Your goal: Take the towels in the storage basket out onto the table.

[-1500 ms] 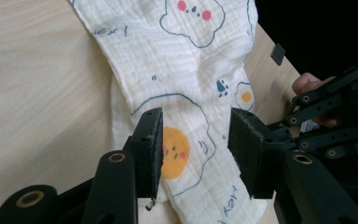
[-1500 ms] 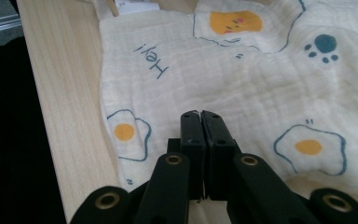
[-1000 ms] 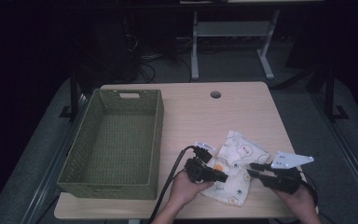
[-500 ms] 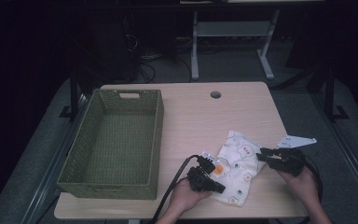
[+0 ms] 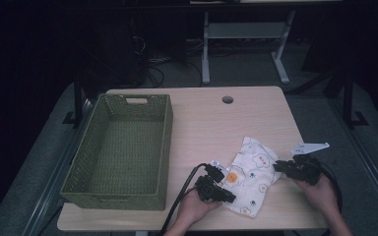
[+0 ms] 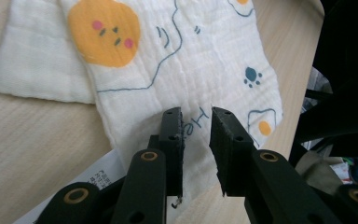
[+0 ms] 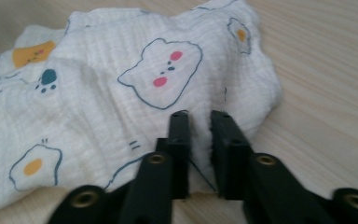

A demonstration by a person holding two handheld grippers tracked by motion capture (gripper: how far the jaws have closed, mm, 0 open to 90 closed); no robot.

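I see a light wood table (image 5: 202, 128) in a dark room, white cloth (image 5: 251, 172) with bears and eggs, my left tongs (image 6: 196, 121) just opening around it, right tongs (image 7: 199, 122) pinching its edge

The muslin cloth (image 5: 254, 172) is white, printed with blue-outlined bear faces with pink cheeks, an orange face, fried eggs with orange yolks, and a dark blue paw print at 3 o'clock of the orange face in the left gripper view. The woven basket (image 5: 123, 147) is olive green. The table (image 5: 211, 123) is pale wood-grain.
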